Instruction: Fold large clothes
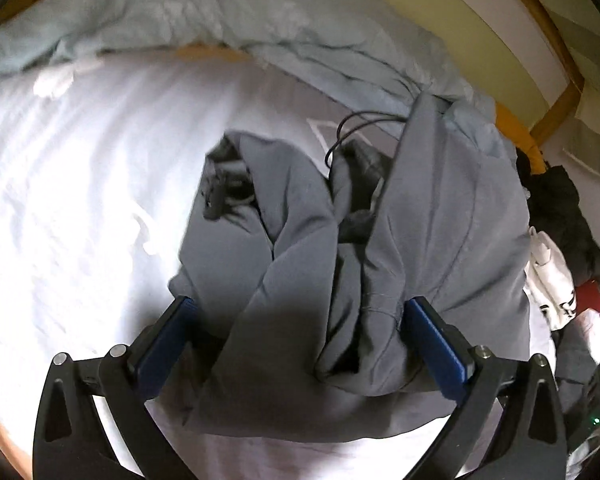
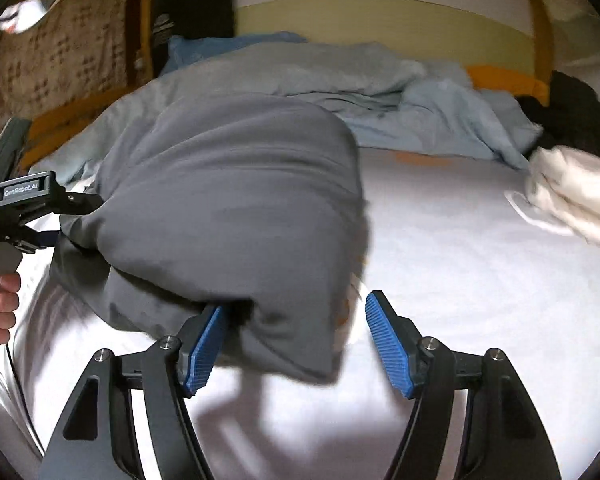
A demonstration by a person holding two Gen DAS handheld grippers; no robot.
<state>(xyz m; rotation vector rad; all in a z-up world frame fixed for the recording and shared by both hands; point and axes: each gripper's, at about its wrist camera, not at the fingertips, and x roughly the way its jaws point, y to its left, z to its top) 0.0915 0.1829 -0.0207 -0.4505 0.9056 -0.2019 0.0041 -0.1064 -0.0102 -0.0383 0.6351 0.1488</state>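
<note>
A bulky grey garment (image 1: 300, 240) lies bunched in thick folds on the white bed sheet (image 1: 60, 200). My left gripper (image 1: 300, 308) stands wide open at its near end, with the cloth heaped between the two blue pads and neither pad clamping it. In the right wrist view the same grey garment (image 2: 228, 200) forms a rounded bundle. My right gripper (image 2: 296, 308) is open at its lower corner: the left pad (image 2: 204, 344) touches the cloth and the right pad (image 2: 388, 344) stands free over the sheet. A hand (image 2: 0, 308) holds the left gripper (image 2: 20, 200) at the garment's far side.
A crumpled pale blue duvet (image 2: 380, 92) fills the back of the bed by the wooden frame (image 1: 556, 108). A white garment (image 2: 572, 192) and dark clothes (image 1: 556, 208) are piled at the right. A thin black cable (image 1: 352, 128) runs behind the grey garment.
</note>
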